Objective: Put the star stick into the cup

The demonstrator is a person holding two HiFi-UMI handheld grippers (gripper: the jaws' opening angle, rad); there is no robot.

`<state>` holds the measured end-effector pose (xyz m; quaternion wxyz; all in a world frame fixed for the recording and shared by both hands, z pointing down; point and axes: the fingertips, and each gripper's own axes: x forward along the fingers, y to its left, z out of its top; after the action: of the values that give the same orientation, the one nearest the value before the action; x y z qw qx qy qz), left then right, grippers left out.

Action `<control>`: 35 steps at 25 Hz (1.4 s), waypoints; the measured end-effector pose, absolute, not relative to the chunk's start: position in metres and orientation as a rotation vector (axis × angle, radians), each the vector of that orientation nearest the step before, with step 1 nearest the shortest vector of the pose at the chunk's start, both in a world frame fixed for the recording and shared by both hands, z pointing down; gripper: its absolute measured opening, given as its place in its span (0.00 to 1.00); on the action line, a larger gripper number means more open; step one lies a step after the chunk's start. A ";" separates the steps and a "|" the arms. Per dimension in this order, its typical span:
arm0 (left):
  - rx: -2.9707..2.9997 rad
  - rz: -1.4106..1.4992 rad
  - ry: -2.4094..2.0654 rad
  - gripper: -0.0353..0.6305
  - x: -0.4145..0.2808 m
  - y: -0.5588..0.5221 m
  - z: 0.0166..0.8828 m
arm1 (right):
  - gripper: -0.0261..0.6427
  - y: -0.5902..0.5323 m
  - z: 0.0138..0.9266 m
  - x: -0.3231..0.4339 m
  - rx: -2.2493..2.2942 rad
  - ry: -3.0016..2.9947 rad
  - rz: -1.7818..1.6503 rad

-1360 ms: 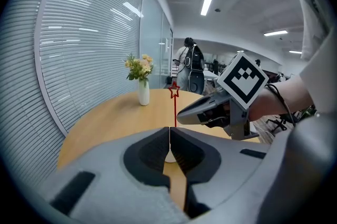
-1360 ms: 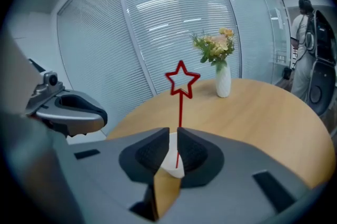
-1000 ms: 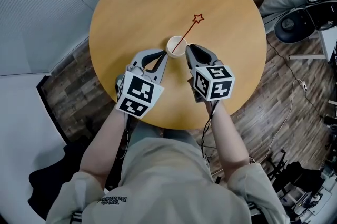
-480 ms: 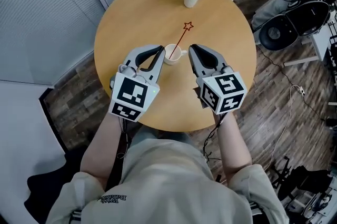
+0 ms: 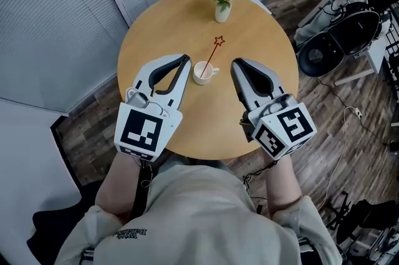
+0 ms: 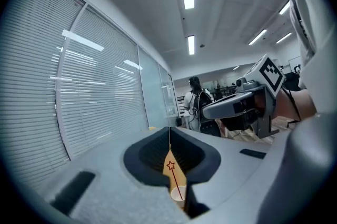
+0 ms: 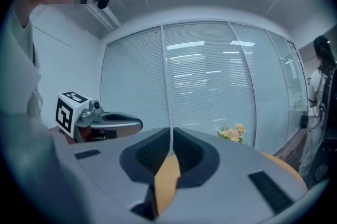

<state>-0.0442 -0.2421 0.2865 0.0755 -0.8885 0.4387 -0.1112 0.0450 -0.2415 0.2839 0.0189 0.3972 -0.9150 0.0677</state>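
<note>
A white cup [image 5: 203,72] stands near the middle of the round wooden table [image 5: 156,39]. The thin star stick [image 5: 212,53] rests in it and leans toward the far right, its red star [image 5: 219,41] over the tabletop. My left gripper [image 5: 184,58] hangs shut just left of the cup, clear of it. My right gripper [image 5: 236,62] is shut to the cup's right, a little apart. In the left gripper view, the cup [image 6: 178,194] and star [image 6: 170,165] show through the gap below the closed tips. The right gripper view shows only tabletop there.
A small white vase of flowers [image 5: 222,7] stands at the table's far edge. Black round equipment [image 5: 330,39] and cables lie on the wood floor to the right. Blinds [image 5: 62,14] line the left side. A person [image 6: 197,97] stands far off.
Both grippers have drawn back from the cup toward me and risen, standing wider apart. The cup and the star stick kept their place on the table.
</note>
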 end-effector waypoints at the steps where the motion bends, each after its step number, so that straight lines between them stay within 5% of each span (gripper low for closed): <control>1: -2.660 -0.310 1.320 0.09 -0.044 -0.237 0.281 | 0.09 -0.236 0.278 0.046 1.229 -2.852 0.192; 9: -2.713 -0.243 1.342 0.09 -0.070 -0.232 0.284 | 0.09 -0.225 0.277 0.016 1.198 -2.869 0.181; 27: -2.674 -0.389 1.287 0.09 0.033 -0.190 0.271 | 0.09 -0.178 0.271 0.128 1.208 -2.822 0.193; 35: -2.686 -0.368 1.314 0.09 -0.045 -0.205 0.299 | 0.09 -0.190 0.296 0.049 1.166 -2.801 0.172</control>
<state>-0.0455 -0.2046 0.2993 0.0645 -0.8897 0.4353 -0.1217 0.0489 -0.1902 0.2964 0.0515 0.3833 -0.9204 0.0567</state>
